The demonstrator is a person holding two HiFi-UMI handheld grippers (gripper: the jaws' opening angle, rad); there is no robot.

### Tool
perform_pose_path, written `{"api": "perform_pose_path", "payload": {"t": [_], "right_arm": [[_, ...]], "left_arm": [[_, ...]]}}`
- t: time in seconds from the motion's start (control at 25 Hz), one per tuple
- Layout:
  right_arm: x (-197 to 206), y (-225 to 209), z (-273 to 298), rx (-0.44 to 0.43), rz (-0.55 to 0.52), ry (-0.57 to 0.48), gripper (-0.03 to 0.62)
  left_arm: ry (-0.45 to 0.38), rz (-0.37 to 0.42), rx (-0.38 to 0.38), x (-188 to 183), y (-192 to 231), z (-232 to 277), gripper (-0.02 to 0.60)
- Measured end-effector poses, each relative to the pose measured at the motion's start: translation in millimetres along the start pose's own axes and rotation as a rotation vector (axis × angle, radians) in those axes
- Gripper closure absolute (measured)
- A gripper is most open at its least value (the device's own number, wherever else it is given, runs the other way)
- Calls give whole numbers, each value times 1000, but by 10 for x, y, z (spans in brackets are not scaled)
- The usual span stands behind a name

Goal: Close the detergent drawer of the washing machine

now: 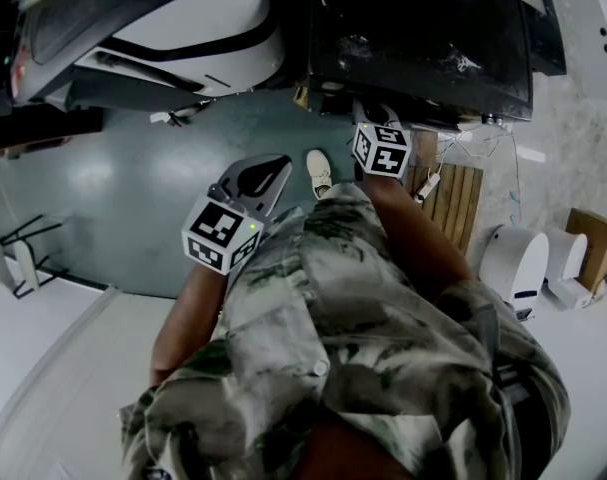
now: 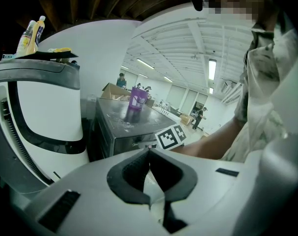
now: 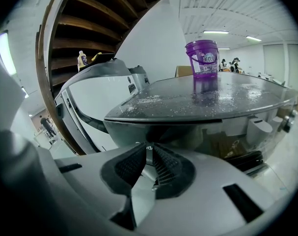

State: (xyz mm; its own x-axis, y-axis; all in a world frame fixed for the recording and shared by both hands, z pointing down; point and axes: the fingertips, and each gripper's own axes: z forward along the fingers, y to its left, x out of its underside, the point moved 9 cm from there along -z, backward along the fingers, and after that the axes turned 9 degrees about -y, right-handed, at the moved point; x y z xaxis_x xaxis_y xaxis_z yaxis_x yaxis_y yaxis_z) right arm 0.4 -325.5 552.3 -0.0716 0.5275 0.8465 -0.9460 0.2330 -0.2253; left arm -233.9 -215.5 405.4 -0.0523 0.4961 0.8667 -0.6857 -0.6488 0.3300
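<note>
Right gripper view puts the right gripper [image 3: 148, 149], fingers together on nothing, just before the front panel of the dark washing machine [image 3: 188, 132], where the detergent drawer cannot be picked out. A purple tub [image 3: 203, 59], label unreadable, stands atop the machine, a white appliance [image 3: 97, 100] beside it. The left gripper [image 2: 149, 154], fingers also together, hangs farther back.

I hold two tools, my left tool [image 2: 149, 152] and my right tool [image 3: 148, 149]. Ahead of the right one stands one dark washing machine [image 3: 188, 102] with one purple tub [image 3: 205, 58] on top. Left of my left tool is one white machine [image 2: 45, 107] carrying two bottles [image 2: 26, 39].
</note>
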Motion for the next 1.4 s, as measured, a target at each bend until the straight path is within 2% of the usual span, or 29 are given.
{"api": "perform_pose_path", "payload": {"t": [0.44, 0.48, 1.04, 1.4], "right_arm": [[-23, -36, 60, -5, -2, 4, 548], [-29, -41, 72, -2, 1, 7, 566], [-11, -21, 55, -22, -40, 1, 555], [24, 69, -123, -46, -91, -20, 534]], "left_arm": [[4, -7, -11, 12, 20, 5, 557], [3, -8, -11, 12, 18, 8, 557], [-1, -10, -23, 68, -45, -96, 557], [-22, -10, -31, 223, -225, -373, 557]]}}
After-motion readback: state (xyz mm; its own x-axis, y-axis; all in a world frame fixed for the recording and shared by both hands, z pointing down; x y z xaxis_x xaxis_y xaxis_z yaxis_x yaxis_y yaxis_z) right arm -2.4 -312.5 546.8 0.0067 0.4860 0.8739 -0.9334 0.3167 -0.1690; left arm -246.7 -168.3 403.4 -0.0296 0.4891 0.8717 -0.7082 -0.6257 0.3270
